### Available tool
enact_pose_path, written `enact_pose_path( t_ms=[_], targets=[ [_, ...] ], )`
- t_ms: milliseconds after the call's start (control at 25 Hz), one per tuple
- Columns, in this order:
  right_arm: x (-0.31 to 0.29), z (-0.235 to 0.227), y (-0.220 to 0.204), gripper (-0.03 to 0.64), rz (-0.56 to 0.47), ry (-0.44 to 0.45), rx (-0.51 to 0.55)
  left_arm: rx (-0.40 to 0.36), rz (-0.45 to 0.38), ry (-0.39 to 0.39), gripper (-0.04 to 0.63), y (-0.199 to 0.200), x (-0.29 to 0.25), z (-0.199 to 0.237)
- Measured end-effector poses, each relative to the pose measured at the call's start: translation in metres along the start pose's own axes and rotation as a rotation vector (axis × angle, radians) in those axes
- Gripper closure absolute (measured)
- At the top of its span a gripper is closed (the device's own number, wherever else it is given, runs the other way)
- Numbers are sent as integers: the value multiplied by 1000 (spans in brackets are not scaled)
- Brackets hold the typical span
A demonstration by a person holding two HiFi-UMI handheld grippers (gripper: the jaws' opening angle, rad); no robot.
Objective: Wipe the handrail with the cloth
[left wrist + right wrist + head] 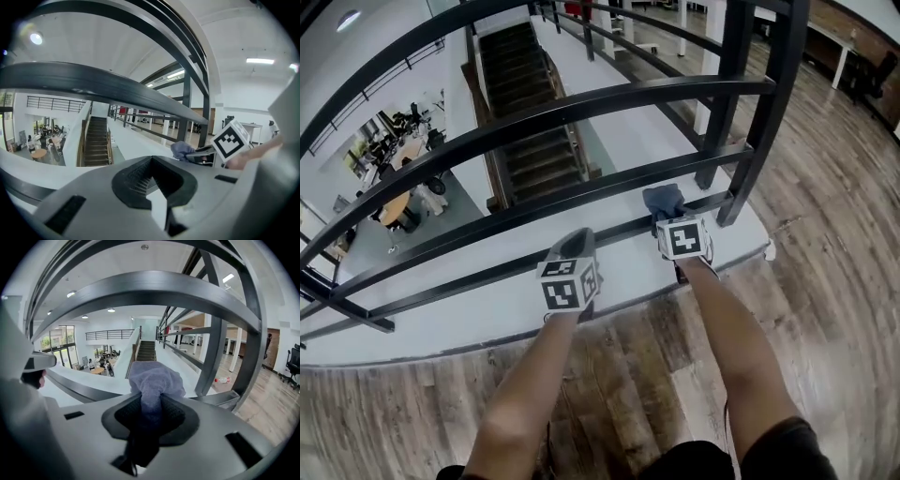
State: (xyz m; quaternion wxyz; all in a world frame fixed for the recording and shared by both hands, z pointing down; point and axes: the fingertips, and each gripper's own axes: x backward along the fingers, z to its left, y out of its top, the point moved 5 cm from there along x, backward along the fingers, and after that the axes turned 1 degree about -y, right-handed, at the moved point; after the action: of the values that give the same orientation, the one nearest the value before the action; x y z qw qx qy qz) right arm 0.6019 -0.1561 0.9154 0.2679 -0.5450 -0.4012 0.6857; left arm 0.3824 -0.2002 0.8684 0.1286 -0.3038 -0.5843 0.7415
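cloth (154, 380): pale blue-grey | handrail (581, 98): black | floor (825, 300): brown-grey wood-grain planks | ledge (469, 314): white | stairs (534, 141): dark brown | left gripper (150, 161), right gripper (150, 404): grey bodies, black ribbed lining in the jaws | cubes (567, 284) (684, 237): white with black square markers

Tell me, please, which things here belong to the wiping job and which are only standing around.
Belonging to the job:
- cloth
- right gripper, shut on the cloth
- black handrail

Only around:
- left gripper, holding nothing
- staircase below
- wood floor
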Motion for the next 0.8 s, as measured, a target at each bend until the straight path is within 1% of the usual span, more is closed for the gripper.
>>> enact_pose_path(
  t_ms=[80, 200, 320, 360, 480, 520, 640, 720, 800],
  targets=[
    [-1, -26, -1, 522, -6, -8, -19, -12, 1, -14, 597, 1, -12, -16],
    [-6, -53, -3, 522, -18, -7, -38, -23, 2, -21, 597, 0, -24, -27],
    [-5, -79, -5, 522, -23, -49, -39, -73, 15, -26, 597, -3, -33, -37],
    [-4, -88, -7, 522, -19, -58, -41, -76, 20, -32, 597, -5, -36, -41],
    [-3, -116, -11, 522, 8, -90, -57, -12, 22, -38, 597, -9, -41, -46],
    [-3, -125, -13, 522, 18, -98, -65, -7, 25, -37, 597, -11, -42, -46],
    [-5, -139, -13, 522, 17, -99, -58, -51, 34, -43, 597, -14, -41, -49],
    [-6, -142, -14, 522, 18, -102, -44, -57, 24, -44, 597, -13, -36, -48],
    [-3, -145, -20, 522, 36, -144, -61, -66, 14, -46, 597, -12, -27, -45]
  ],
)
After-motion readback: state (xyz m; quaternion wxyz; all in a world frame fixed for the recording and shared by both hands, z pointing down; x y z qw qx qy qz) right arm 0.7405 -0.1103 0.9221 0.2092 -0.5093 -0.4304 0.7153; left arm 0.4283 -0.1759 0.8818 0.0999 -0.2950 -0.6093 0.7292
